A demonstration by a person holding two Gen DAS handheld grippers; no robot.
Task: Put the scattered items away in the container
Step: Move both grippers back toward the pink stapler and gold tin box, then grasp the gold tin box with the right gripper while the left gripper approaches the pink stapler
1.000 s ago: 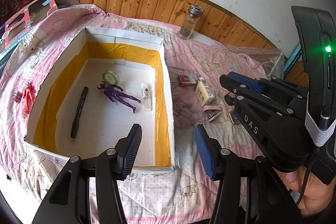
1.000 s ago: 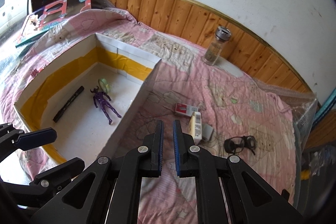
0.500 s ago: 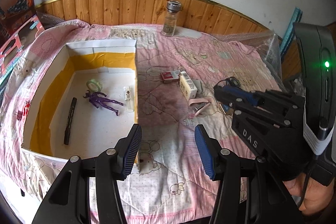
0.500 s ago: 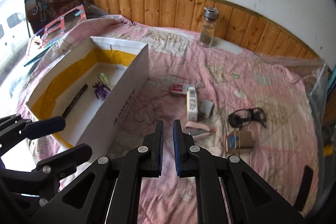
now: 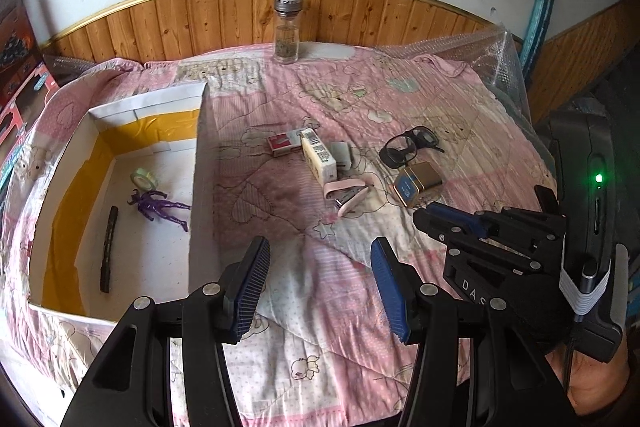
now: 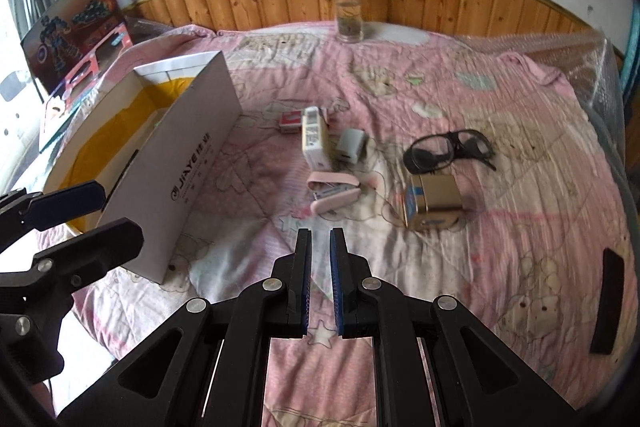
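While your left gripper [image 5: 318,283] hangs wide and empty over the quilt [image 5: 304,339], your right gripper [image 6: 321,283] is nearly closed on nothing; the stapler [image 6: 334,193] lies at its twelve o'clock, the box [image 6: 188,163] at ten.

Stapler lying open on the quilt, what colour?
Pale pink stapler, metal insides showing; clearest in right wrist view.

Both grippers are swinging away from the white box [image 5: 120,187] toward the scattered items. The left gripper [image 5: 316,283] is now hanging over the quilt right of the box wall; the right gripper [image 6: 320,283] is nearing the pink stapler [image 6: 334,193].
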